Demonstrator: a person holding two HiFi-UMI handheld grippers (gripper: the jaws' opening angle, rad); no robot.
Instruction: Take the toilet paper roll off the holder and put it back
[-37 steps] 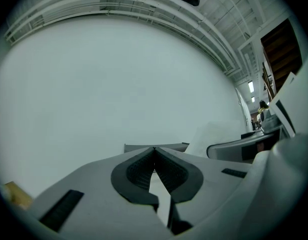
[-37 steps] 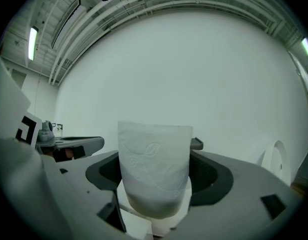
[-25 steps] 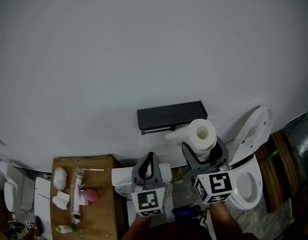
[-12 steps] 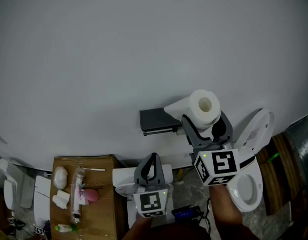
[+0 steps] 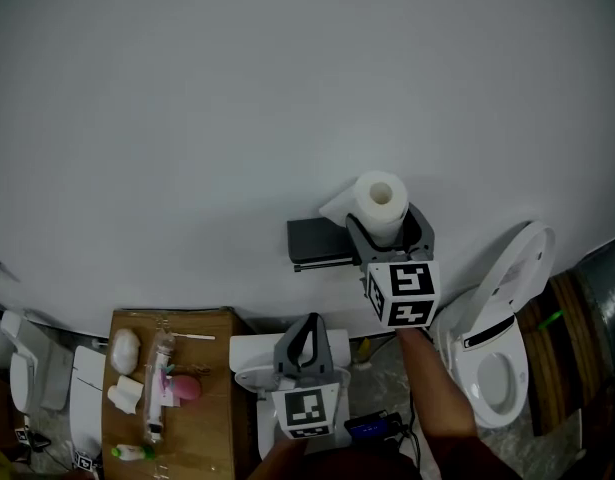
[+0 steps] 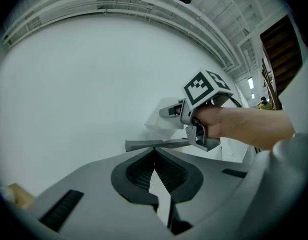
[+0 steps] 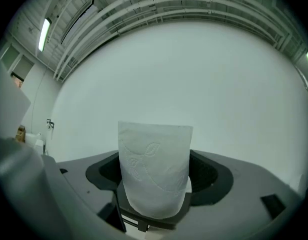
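Head view has the person's right arm reaching forward from the bottom edge. Nearest, low in the middle, the left gripper has its jaws pressed together with nothing between them; the left gripper view shows the two tips meeting in a point. It hangs over a white fixture, just right of a wooden table that carries a few small bottles and a pink item.

Farther out, the right gripper is raised toward the wall, its jaws clamped on the sides of the roll. The roll stands on end, core hole facing up at the head camera. The right gripper view shows it filling the gap between the jaws, with a leaf pattern embossed on the paper. A loose sheet trails from the roll's left side toward the holder.

The holder is a dark flat shelf on the wall with a thin bar under it. The roll is off the bar, in front of the holder's right end; whether it touches the shelf cannot be told. From the left gripper view the holder appears edge-on, with the right gripper and the hand just above its right end.

To the right stands a toilet, lid up. Behind everything is the plain pale wall.
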